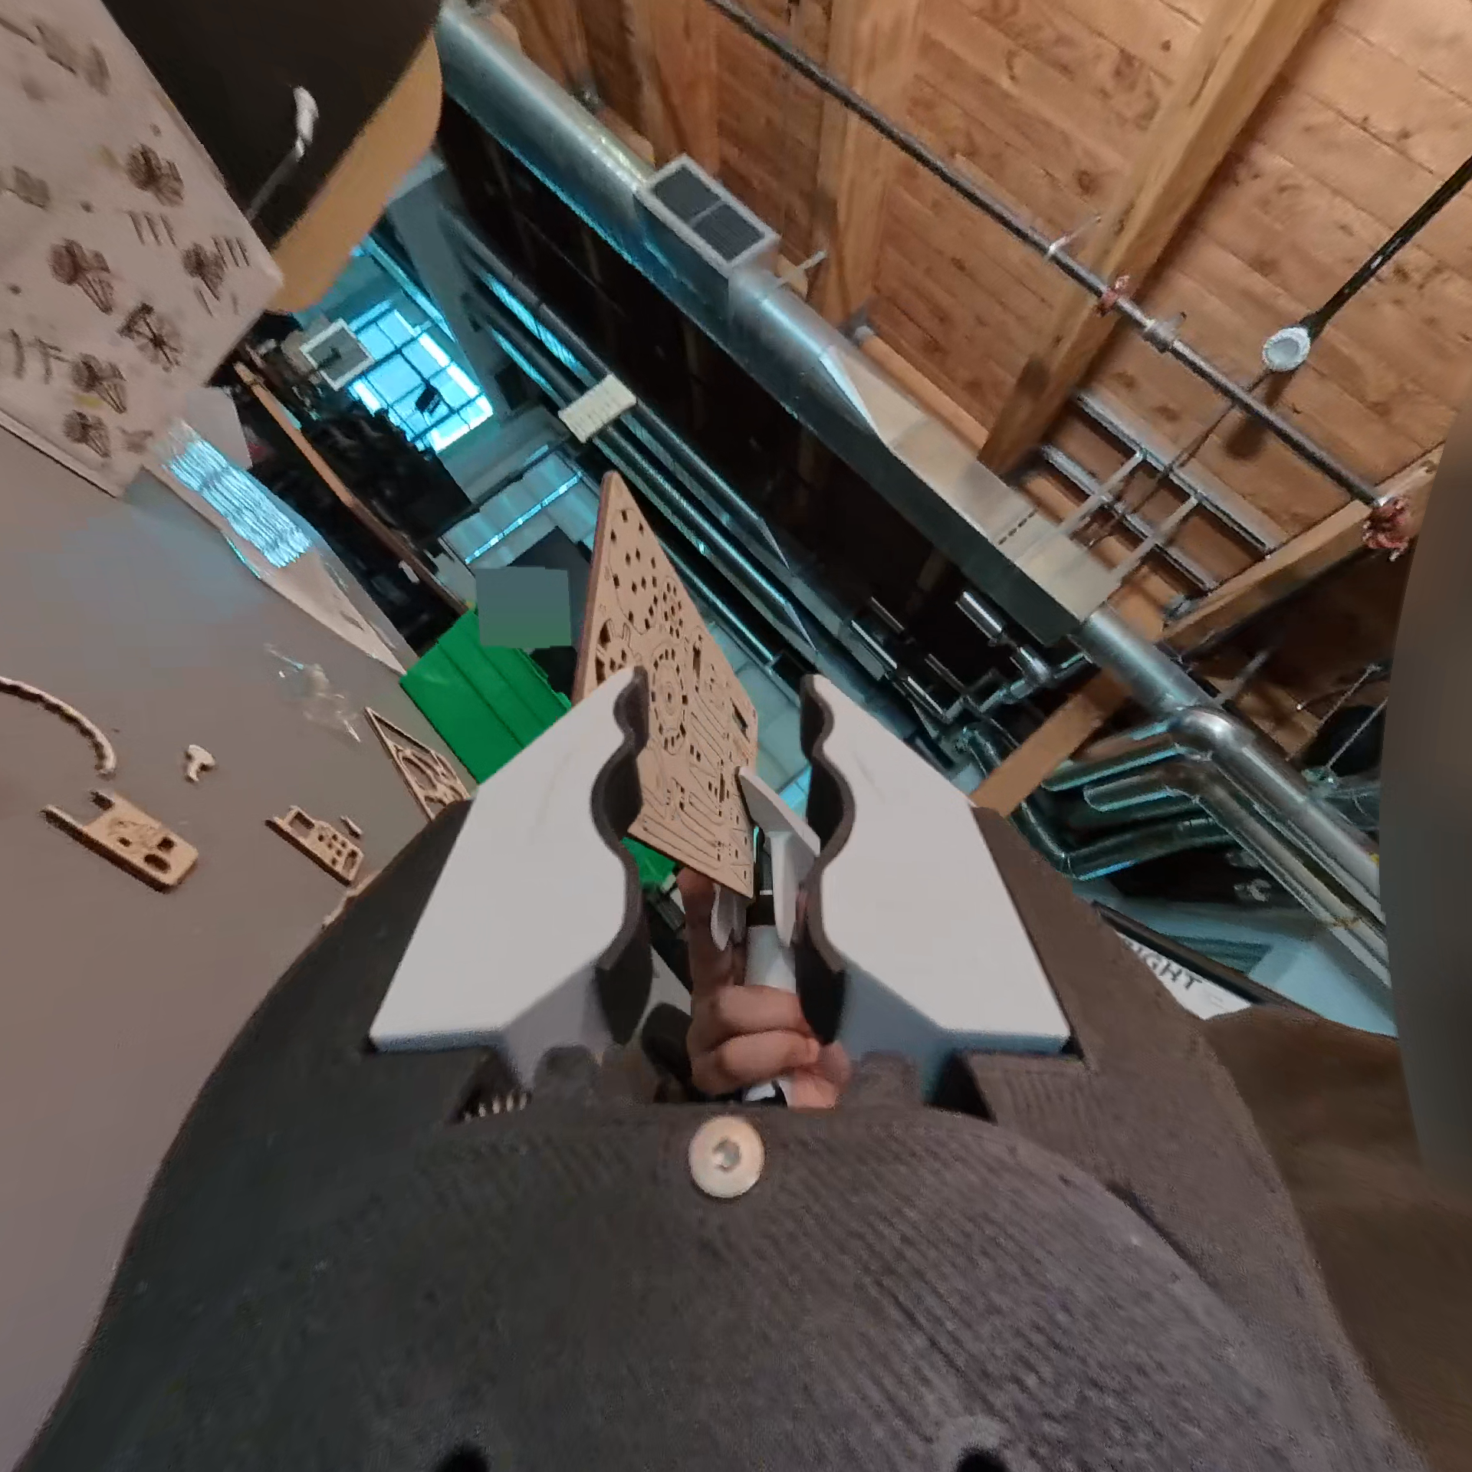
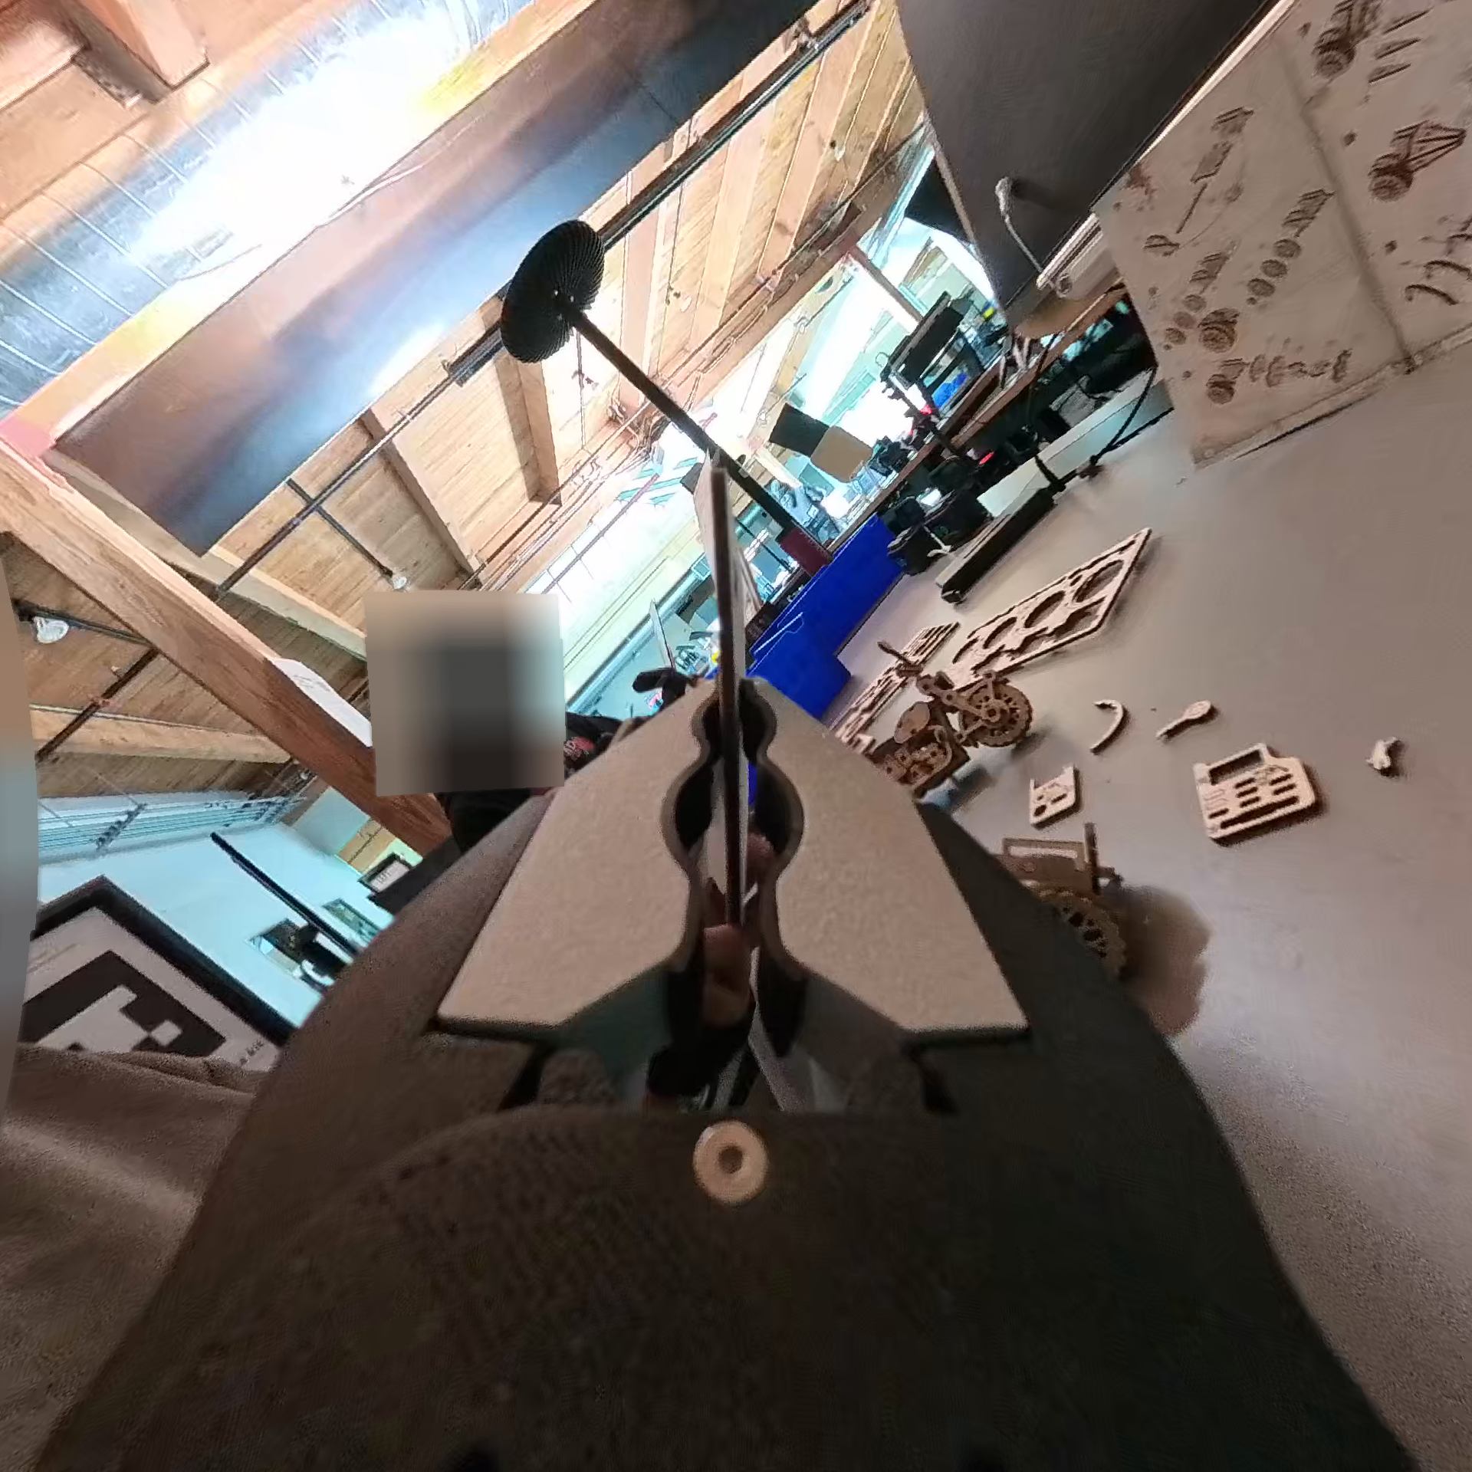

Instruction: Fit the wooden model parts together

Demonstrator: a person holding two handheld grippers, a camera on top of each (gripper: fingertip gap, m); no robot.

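Observation:
A thin wooden sheet of laser-cut model parts [image 1: 669,637] is held up in the air, tilted. My right gripper [image 2: 729,697] is shut on it, and that view shows the sheet [image 2: 723,573] edge-on between the pads. In the left wrist view one of the right gripper's fingers [image 1: 777,828] shows at the sheet's lower edge, with a hand [image 1: 757,1043] below it. My left gripper [image 1: 725,685] is open, and the sheet stands in the gap, nearer its left finger. I cannot tell whether it touches the sheet.
A grey table [image 1: 159,637] carries loose wooden pieces [image 1: 119,832], a curved strip [image 1: 72,717] and a printed instruction sheet [image 1: 95,239]. In the right wrist view it holds a part-built wooden motorcycle [image 2: 956,717], emptied sheets [image 2: 1059,605], a slotted piece [image 2: 1254,788] and a gear assembly [image 2: 1075,900]. My right fingertips sit around 11 cm from my left ones.

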